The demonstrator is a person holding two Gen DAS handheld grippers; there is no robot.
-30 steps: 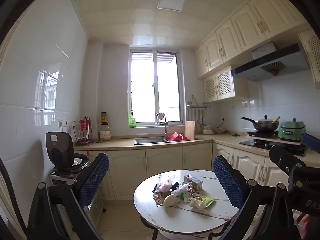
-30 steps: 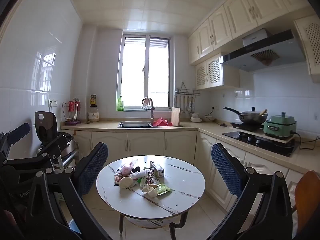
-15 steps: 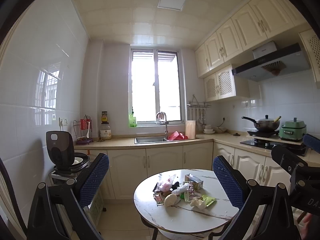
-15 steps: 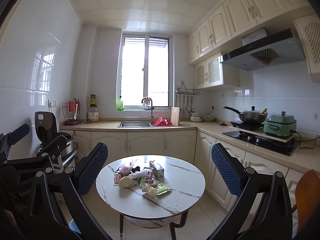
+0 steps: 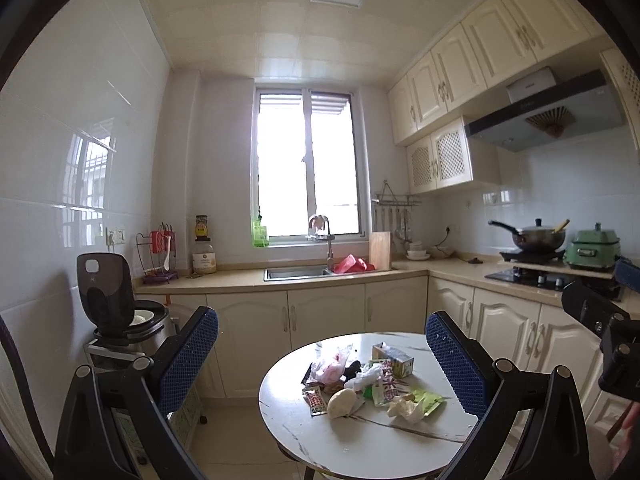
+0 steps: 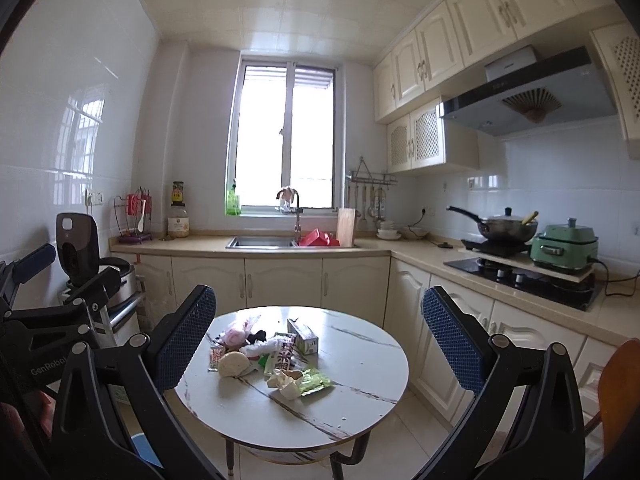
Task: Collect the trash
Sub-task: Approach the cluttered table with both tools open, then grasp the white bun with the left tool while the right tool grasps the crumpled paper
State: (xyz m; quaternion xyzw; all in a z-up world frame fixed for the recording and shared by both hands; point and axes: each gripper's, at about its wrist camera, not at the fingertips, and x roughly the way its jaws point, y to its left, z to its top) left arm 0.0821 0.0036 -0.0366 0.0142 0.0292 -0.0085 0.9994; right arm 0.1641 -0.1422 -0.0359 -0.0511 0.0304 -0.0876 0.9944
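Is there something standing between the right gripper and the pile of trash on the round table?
Nothing visible does. The right gripper is open, held apart from the round table, and only air lies between its fingers and the trash pile. The pile sits in the open on the tabletop. No bin shows, so that path cannot be judged.

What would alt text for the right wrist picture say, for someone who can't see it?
A round white table in a kitchen holds a pile of trash, framed by the open right gripper and its blue-padded fingers. Behind are a sink, a bright window and a stove with a pan.
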